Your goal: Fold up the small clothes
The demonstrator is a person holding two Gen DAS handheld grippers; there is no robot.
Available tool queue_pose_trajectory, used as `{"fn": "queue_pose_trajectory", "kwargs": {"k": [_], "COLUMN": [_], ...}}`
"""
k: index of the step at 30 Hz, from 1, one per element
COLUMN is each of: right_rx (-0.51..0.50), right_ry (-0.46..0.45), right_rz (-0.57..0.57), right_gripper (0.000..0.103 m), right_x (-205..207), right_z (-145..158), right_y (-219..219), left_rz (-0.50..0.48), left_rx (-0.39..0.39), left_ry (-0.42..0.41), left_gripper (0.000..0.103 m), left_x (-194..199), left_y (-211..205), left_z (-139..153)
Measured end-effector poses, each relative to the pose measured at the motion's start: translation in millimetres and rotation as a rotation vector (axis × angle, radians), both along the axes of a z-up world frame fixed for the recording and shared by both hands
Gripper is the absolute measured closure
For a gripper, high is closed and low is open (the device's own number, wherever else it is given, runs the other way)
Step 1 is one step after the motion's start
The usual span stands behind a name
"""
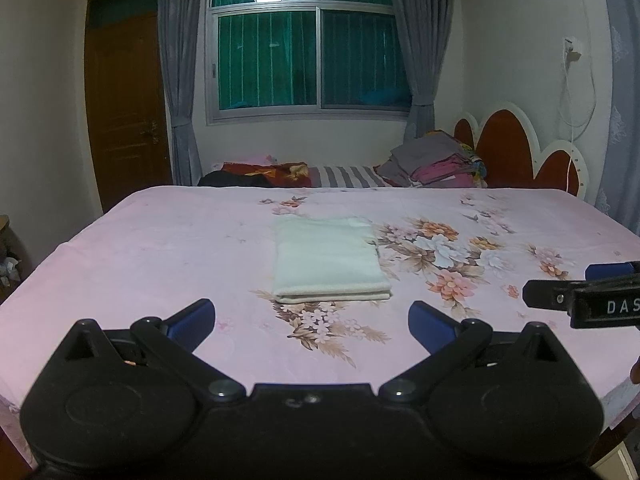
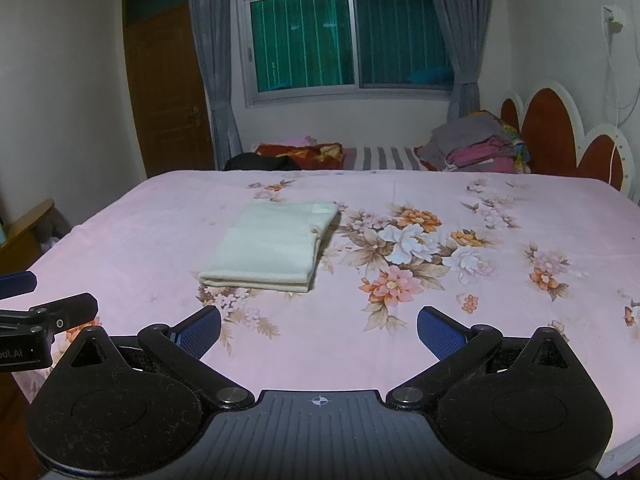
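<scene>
Although both tools hang above the near edge of the bed, neither touches the garment. The left tongs stand released, pads spread wide with nothing between them; the right tongs are likewise released and empty. Each tool shows at the edge of the other's view, level with it and well apart from the garment.

Progress, as judged: the cream folded garment lies as a neat rectangle, so folding of this piece appears complete or very nearly so. No unfolded small item lies near it on the floral bedspread. What remains, if anything, would seem to be setting this piece aside or fetching another; the pictures do not settle which.

Location: the garment rests flat on the bedspread, beyond the left tongs and just left of the large flower print.

Condition: pale cream, soft cloth, at least two layers visible at the near edge, which is straight and aligned. The top surface is smooth. On the right side the layers step slightly. Type of garment cannot be told.

Beyond the garment, by the headboard, sits a pile of folded clothes.
</scene>
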State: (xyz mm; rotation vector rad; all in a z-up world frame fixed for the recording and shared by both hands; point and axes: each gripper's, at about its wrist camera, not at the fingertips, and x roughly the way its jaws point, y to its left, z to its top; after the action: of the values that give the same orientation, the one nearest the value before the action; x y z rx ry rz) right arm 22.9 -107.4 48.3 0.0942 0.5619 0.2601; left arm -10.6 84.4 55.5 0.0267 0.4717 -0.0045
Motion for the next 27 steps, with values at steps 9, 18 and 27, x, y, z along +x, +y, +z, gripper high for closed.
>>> {"fn": "queue_pose_trajectory", "kwargs": {"k": [9,18,27], "right_rx": [-0.004,-0.009,-0.007], "right_ry": [0.000,-0.004,-0.004], "right_rz": [0.007,0.007,0.022], "right_gripper": [0.000,0.000,0.000], "right_x": [0.6,-0.1,-0.5], "right_z": [0.3,0.4,1.1], "right_y": [-0.4,-0.6,0.3], "left_rz": [-0.006,-0.007,-0.005], "left_rx": [-0.001,-0.006,-0.014], "left_ry": [-0.005,-0.006,-0.013], "left_gripper": [0.000,0.000,0.000], "left_x": [-1.0,-1.7,-0.6], "left_y": [-1.5,-2.3,-3.1], "left_z": [0.1,0.4,2.6]}}
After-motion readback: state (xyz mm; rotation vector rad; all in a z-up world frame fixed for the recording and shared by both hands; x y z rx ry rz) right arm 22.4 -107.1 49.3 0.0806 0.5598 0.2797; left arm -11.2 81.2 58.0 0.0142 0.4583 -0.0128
